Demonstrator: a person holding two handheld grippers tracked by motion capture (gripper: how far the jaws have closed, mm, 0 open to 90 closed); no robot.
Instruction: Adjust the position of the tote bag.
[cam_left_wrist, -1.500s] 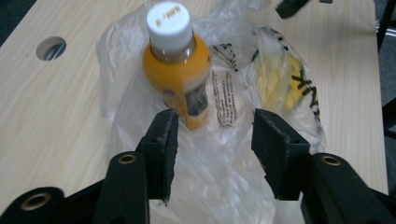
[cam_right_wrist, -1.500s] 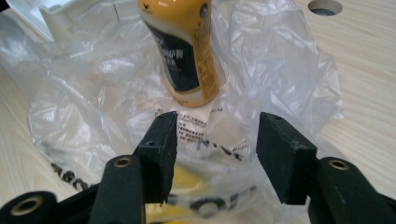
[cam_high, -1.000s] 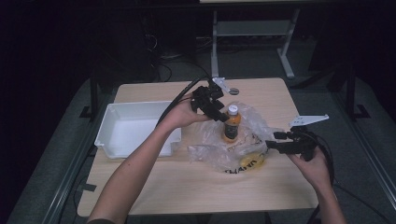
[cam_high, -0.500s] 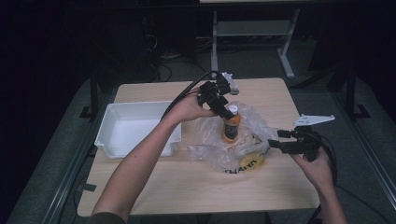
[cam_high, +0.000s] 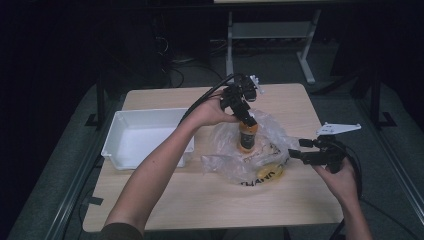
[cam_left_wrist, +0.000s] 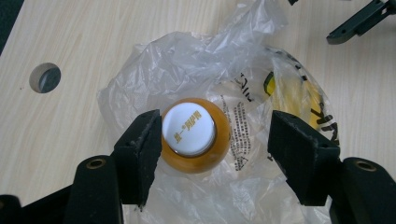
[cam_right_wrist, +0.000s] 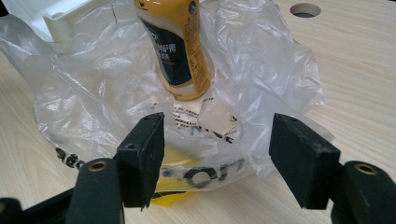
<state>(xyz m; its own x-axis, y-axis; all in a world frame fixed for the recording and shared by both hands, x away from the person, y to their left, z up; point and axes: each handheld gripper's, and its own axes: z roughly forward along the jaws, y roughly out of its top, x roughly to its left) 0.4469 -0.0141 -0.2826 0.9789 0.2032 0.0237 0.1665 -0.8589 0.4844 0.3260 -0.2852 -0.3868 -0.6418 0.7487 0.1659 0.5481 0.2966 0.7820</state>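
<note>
The orange bottle (cam_high: 247, 136) is being stood upright on the clear plastic bag (cam_high: 227, 162) at frame centre. Left tongs (cam_left_wrist: 212, 140), just opening, are being held wide around its cap; right tongs (cam_right_wrist: 217, 149), also just opening, wide before the bag.

You have two claws in play: your left claw (cam_high: 247, 120) above the bottle, your right claw (cam_high: 295, 153) at the bag's edge. Between the left claw's jaws stands one orange bottle (cam_left_wrist: 196, 135) with one white cap (cam_left_wrist: 188, 128). Under it lies one clear plastic bag (cam_right_wrist: 93, 93), just ahead of your right claw. One white tray (cam_high: 145, 137) sits beside your left forearm. One tabletop (cam_high: 200, 200) carries it all, with one round hole (cam_left_wrist: 45, 77) near your left claw.
</note>
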